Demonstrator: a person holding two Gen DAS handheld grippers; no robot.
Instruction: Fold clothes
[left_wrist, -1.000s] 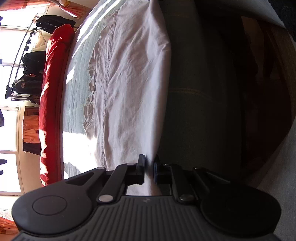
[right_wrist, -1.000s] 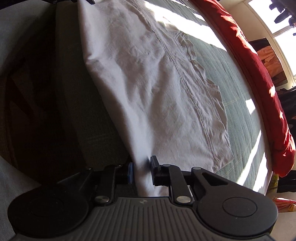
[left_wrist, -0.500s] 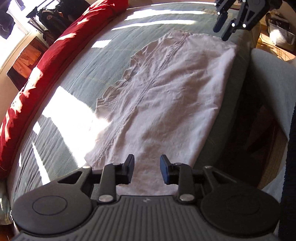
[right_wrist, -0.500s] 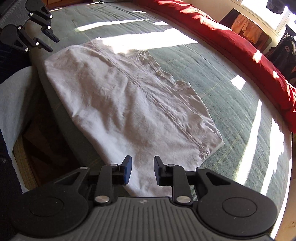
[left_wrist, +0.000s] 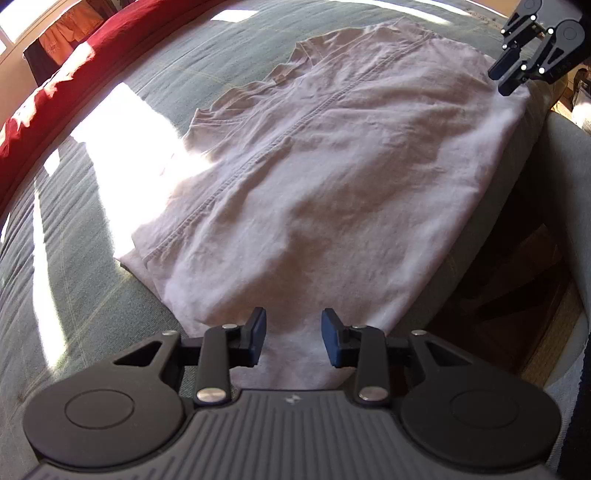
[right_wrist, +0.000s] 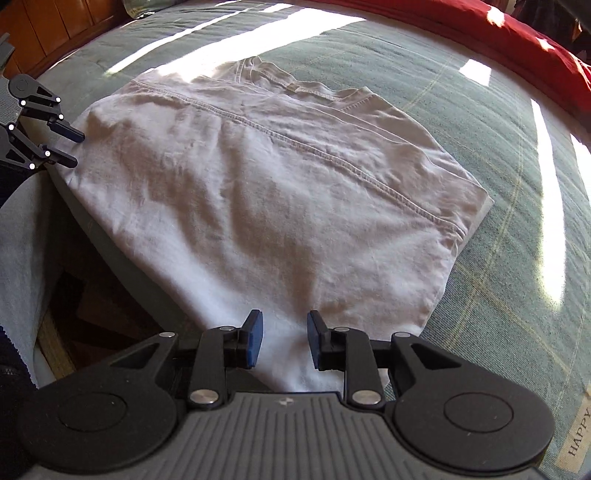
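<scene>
A pale pinkish-white garment (left_wrist: 332, 177) lies folded flat on a green quilted bed, with a stitched seam running across it; it also shows in the right wrist view (right_wrist: 266, 206). My left gripper (left_wrist: 293, 338) is open and empty, hovering just above the garment's near edge. My right gripper (right_wrist: 282, 339) is open and empty above the opposite near corner. Each gripper shows in the other's view: the right one (left_wrist: 513, 74) at the garment's far corner, the left one (right_wrist: 64, 147) at the far left corner.
The green bed cover (right_wrist: 498, 147) carries bright sun patches. A red blanket (left_wrist: 55, 85) lies along the far bed edge, and it also shows in the right wrist view (right_wrist: 517, 33). The bed's near edge drops to a dark floor gap (left_wrist: 517, 288). Grey cloth (right_wrist: 22, 229) sits at the left.
Both grippers were shut on the garment's edge one second ago, then opened and let it go. They have lifted back, and the garment now lies flat on the bed.
</scene>
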